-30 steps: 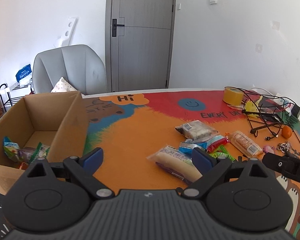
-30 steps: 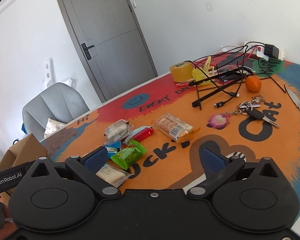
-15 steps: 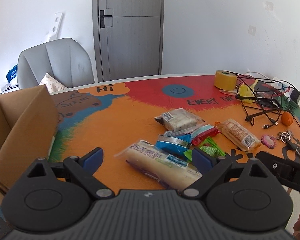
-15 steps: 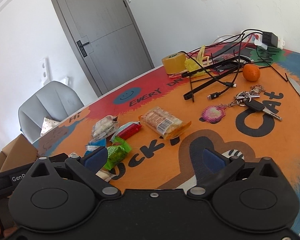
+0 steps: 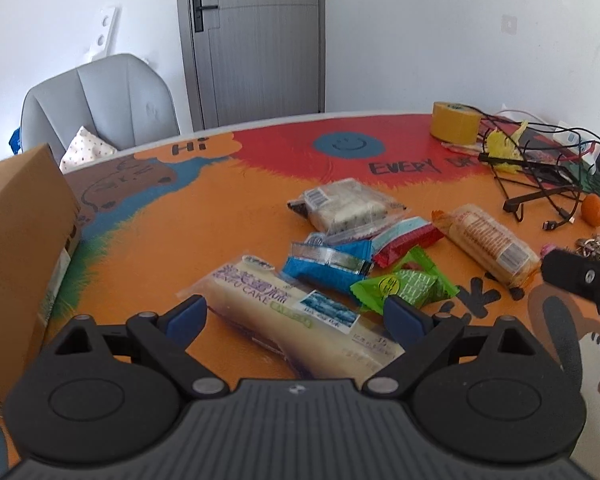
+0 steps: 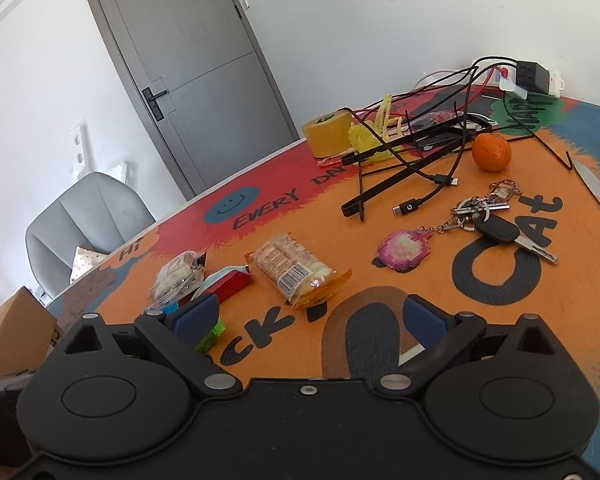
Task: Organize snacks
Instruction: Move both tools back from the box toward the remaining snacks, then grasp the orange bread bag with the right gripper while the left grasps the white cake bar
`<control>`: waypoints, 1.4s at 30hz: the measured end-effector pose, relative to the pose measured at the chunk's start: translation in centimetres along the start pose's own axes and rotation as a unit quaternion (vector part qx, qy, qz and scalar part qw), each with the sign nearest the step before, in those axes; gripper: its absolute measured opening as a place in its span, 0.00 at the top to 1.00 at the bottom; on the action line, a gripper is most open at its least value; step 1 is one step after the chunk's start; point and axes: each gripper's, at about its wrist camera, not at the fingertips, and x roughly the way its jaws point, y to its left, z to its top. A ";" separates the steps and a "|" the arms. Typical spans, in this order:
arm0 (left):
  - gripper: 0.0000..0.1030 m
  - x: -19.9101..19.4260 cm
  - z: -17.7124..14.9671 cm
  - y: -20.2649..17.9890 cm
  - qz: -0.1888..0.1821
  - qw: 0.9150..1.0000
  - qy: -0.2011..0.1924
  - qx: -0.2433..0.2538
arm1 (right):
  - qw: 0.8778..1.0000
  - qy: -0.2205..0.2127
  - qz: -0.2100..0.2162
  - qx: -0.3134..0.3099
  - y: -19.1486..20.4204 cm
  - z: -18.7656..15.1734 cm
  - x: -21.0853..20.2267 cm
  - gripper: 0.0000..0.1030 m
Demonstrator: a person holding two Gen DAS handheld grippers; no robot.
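Several snack packets lie in a loose pile on the orange table. My left gripper (image 5: 296,312) is open, with its fingers either side of a long pale cake packet (image 5: 292,312), just above it. Beyond lie a blue packet (image 5: 324,270), a green packet (image 5: 404,286), a red packet (image 5: 404,238), a clear biscuit pack (image 5: 348,208) and an orange-wrapped cracker pack (image 5: 488,244). The cardboard box (image 5: 20,248) stands at the left. My right gripper (image 6: 312,314) is open and empty, over the table near the cracker pack (image 6: 292,270).
Behind the snacks are a yellow tape roll (image 5: 456,122), a tangle of black cables and a wire stand (image 5: 540,176), an orange fruit (image 6: 491,153), keys (image 6: 488,224) and a knife (image 6: 594,190). A grey chair (image 5: 100,104) stands beyond the table.
My left gripper has swung right, away from the box and down towards the long cake packet. My right gripper has shifted slightly towards the table's middle.
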 end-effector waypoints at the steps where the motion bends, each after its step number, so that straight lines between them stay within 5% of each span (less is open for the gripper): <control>1: 0.08 0.1 -0.1 0.2 0.002 1.000 0.002 0.001 | 1.000 0.000 0.000 -0.001 0.0 0.1 0.2 0.05; 23: 0.08 0.3 0.2 5.5 0.068 0.997 0.008 -0.021 | 0.998 0.011 -0.006 -0.065 2.5 2.2 5.5 0.19; 28: 0.08 -0.2 0.3 6.3 0.069 0.997 0.004 -0.028 | 0.996 0.025 -0.016 -0.083 3.0 1.9 6.7 0.30; 35: 0.08 -0.5 -0.1 6.7 0.060 0.998 0.005 -0.032 | 0.994 0.045 -0.032 -0.093 3.2 1.0 6.9 0.64; 42: 0.09 -1.4 -0.9 6.7 0.036 0.999 0.002 -0.037 | 0.994 0.051 -0.038 -0.085 3.0 0.3 5.2 0.64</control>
